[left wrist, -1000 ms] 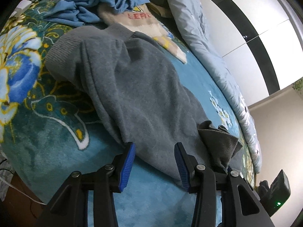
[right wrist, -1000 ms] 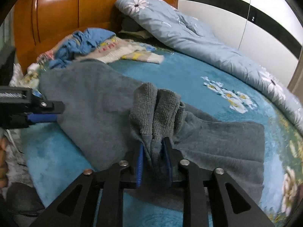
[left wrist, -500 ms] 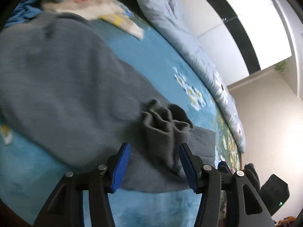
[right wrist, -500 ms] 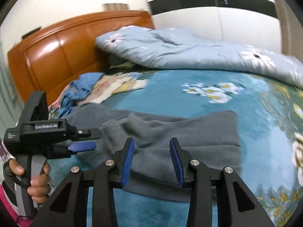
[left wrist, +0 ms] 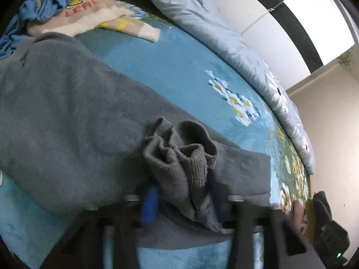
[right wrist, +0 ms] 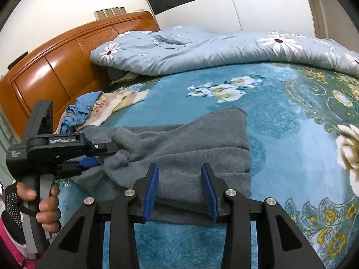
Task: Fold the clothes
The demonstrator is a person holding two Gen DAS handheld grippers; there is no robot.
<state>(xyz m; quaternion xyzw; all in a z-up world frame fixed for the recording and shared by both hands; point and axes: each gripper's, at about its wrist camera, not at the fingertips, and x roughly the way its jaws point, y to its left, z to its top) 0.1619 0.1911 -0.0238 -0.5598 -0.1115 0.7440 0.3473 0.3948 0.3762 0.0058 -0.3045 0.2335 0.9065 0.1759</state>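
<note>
My left tool (left wrist: pixel 181 197) pinches the bunched ribbed cuff (left wrist: pixel 186 154) of the grey sweater (left wrist: pixel 67 116), low in the frame's middle. My right tool (right wrist: pixel 180 190) stands spread over the sweater's near edge. The sweater lies flat across the bed (right wrist: pixel 280 116), with other clothes (left wrist: pixel 74 11) at upper left.

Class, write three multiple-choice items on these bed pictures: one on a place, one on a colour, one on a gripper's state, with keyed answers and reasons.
1. Where does the cream sweater lie?
A. near the headboard
B. on the floor
C. on the quilt

2. What colour is the sweater being folded?
A. red
B. grey
C. white

3. How is the right gripper?
A. shut on cloth
B. open over the sweater
C. out of view

Answers:
1 A, it lies beside the blue garment by the wooden board.
2 B, its knit is grey.
3 B, a wide gap shows between its blue pads.
</note>
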